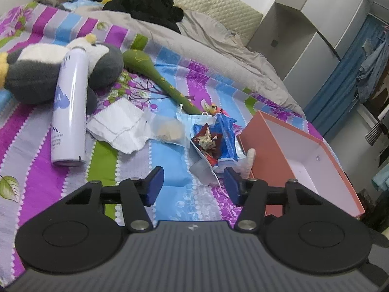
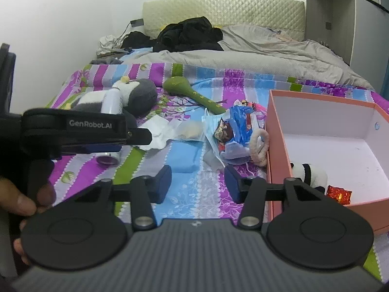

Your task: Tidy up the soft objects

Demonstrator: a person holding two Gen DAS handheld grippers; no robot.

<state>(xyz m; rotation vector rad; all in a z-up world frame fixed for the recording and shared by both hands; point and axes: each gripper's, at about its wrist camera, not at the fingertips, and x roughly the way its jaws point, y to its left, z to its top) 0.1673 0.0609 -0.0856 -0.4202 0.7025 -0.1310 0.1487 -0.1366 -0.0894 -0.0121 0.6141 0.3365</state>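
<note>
Right wrist view: the pink box (image 2: 323,102) holds a small panda plush (image 2: 310,171) — the penguin plush (image 2: 136,95), scrunchie (image 2: 261,147) wait; both grippers (image 2: 198,183) (image 1: 192,186) gape empty.

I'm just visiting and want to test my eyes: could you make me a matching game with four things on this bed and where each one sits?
Things:
1. small black-and-white panda plush
2. white spray can
3. black pile of clothes
4. fluffy cream hair tie

Places:
A. by the headboard
B. inside the pink cardboard box
C. against the big grey-and-white plush toy
D. just outside the box wall

Pairs: 1-B, 2-C, 3-A, 4-D
</note>
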